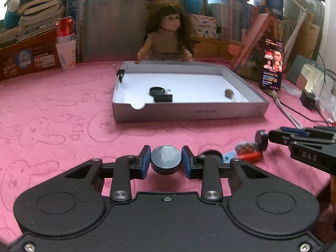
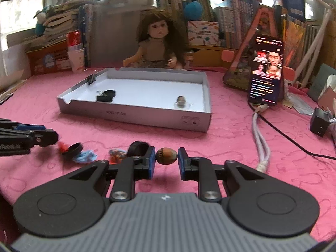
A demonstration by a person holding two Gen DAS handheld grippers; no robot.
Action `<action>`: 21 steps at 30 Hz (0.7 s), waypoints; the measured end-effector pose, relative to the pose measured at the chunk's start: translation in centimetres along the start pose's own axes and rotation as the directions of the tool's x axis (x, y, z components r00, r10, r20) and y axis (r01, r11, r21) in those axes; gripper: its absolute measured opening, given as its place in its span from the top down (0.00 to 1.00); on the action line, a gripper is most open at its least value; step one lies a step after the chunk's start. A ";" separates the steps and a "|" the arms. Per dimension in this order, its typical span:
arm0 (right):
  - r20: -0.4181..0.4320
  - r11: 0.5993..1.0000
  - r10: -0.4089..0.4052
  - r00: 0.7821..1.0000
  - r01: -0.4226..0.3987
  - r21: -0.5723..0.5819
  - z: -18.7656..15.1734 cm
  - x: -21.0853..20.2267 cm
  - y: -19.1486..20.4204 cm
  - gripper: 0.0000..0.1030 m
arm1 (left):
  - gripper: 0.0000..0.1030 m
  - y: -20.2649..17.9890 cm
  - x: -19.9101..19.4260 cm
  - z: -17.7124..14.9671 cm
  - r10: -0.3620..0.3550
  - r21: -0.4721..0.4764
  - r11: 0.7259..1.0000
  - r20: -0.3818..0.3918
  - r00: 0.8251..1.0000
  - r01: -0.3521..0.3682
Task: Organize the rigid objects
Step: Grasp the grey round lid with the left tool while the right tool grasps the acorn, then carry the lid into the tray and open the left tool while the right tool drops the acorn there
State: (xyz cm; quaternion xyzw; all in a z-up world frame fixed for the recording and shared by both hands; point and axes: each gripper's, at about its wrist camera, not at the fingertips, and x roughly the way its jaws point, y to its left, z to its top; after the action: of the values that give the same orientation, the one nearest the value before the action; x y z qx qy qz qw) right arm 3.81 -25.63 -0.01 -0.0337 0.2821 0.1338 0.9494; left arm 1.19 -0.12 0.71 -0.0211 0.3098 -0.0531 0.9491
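My left gripper point(image 1: 166, 160) is shut on a black round disc point(image 1: 166, 157), held above the pink cloth in front of the grey box point(image 1: 189, 112). My right gripper point(image 2: 167, 156) is shut on a small brown oval nut-like object point(image 2: 166, 156); in the left wrist view it comes in from the right point(image 1: 262, 140). The grey box point(image 2: 134, 117) holds a black lid point(image 1: 156, 91), a black clip point(image 1: 164, 98) and a brown badge point(image 1: 229, 93). Loose pieces lie on the cloth: a black ring point(image 2: 137, 147), another black ring point(image 2: 73, 149), a blue piece point(image 2: 86, 156), a red piece point(image 1: 250, 156).
A doll point(image 1: 168, 33) sits behind the box. A lit phone point(image 2: 265, 71) leans at the right with a white cable point(image 2: 260, 138) and a black charger point(image 2: 320, 124). A red can on paper cups point(image 1: 65, 42), books and a grey bin point(image 1: 114, 21) line the back.
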 end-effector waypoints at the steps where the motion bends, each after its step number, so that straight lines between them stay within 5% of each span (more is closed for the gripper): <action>1: -0.001 1.000 -0.005 1.000 0.005 0.007 0.1 0.1 -0.2 0.74 | 0.71 0.2 0.0 0.2 0.002 -0.006 1.000 0.002 1.000 -0.002; 21: 0.035 0.996 0.024 0.999 -0.027 0.088 3.2 1.4 -1.7 0.74 | 0.71 0.6 1.4 4.2 -0.018 -0.026 0.999 0.039 0.999 0.019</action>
State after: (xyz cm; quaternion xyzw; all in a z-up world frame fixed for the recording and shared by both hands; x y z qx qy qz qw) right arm 7.13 -26.48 1.90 0.0141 0.2719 0.1340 0.9528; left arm 4.80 0.31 3.25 -0.0376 0.2920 -0.0572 0.9540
